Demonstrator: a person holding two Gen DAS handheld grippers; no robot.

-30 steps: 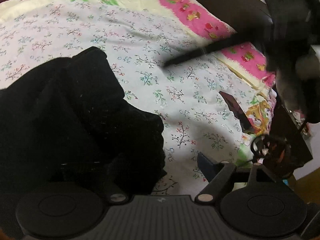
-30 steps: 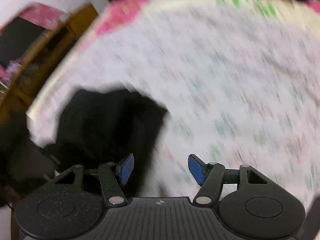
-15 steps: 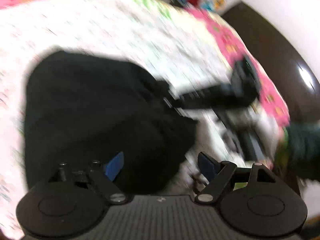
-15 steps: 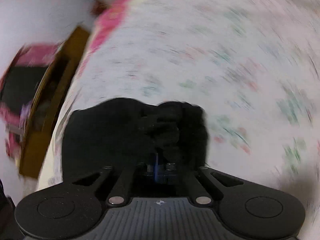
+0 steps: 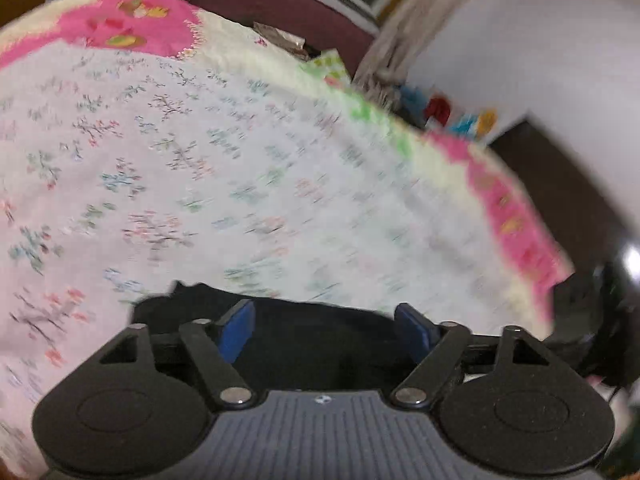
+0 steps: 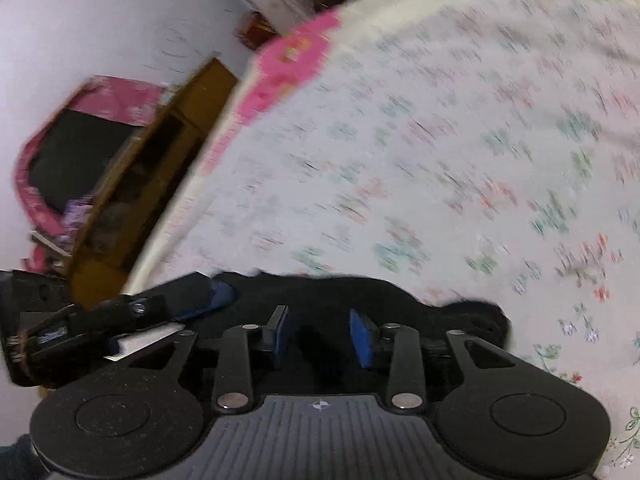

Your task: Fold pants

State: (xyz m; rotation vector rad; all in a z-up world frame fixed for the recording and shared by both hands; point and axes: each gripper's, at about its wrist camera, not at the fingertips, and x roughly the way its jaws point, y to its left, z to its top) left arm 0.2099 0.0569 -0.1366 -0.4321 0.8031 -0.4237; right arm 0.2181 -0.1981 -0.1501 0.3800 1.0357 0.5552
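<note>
Pants: the black pants [image 5: 320, 344] are soft dark cloth in a low, lumpy heap on the bed, right under both grippers. In the right wrist view the pants [image 6: 360, 292] have a bumpy edge, with a small bulge at the right end.
Left gripper: the left gripper [image 5: 326, 334] has its two blue pads wide apart. Black cloth shows in the gap. The pads pinch nothing.
Right gripper: the right gripper [image 6: 324, 338] has its flat blue pads a little apart, over the cloth. They hold nothing.
Other tool: in the right wrist view the left gripper [image 6: 192, 300] pokes in from the left, with its blue tip at the pants' edge.
Bed sheet: the sheet [image 5: 200, 160] is pale with tiny flower sprigs. It has a cream and bright pink border.
Blur: both views are smeared.
</note>
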